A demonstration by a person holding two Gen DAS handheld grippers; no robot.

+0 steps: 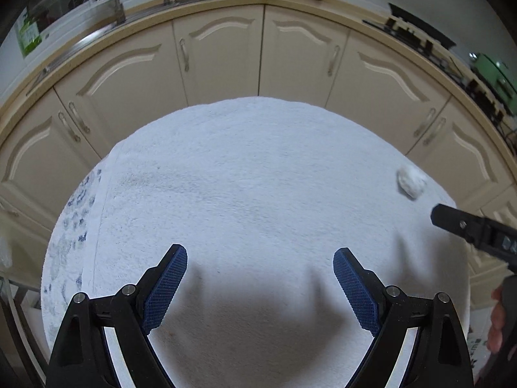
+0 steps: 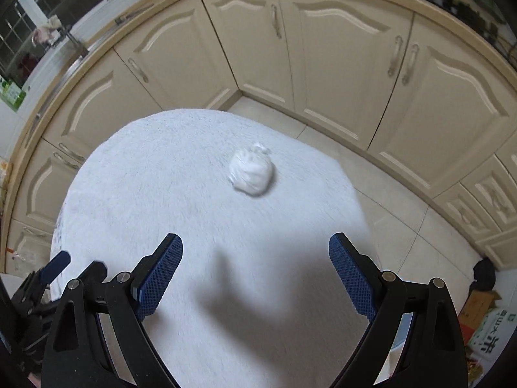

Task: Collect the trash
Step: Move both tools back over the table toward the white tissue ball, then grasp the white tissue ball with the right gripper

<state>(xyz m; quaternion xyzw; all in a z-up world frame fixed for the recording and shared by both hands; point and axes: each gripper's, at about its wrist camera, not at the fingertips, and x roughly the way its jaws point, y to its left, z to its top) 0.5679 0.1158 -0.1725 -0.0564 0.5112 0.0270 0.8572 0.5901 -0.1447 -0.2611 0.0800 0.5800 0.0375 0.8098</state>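
Note:
A crumpled white wad of trash [image 2: 251, 171] lies on a table under a white fluffy cloth [image 2: 155, 174]. In the left wrist view the same wad [image 1: 411, 181] sits near the cloth's right edge. My right gripper [image 2: 255, 255] hangs open above the cloth, the wad ahead of it and apart from its blue pads. My left gripper [image 1: 260, 265] is open over bare cloth [image 1: 245, 168], nothing between its fingers. One black finger of the right gripper [image 1: 452, 221] shows at the right of the left view, just below the wad.
Cream cabinet doors [image 2: 339, 64] curve around behind the table under a beige countertop [image 1: 290, 0]. Tiled floor [image 2: 404, 226] lies to the right of the table. Cardboard boxes [image 2: 484, 320] stand at the lower right. A stove [image 1: 429, 42] sits on the counter.

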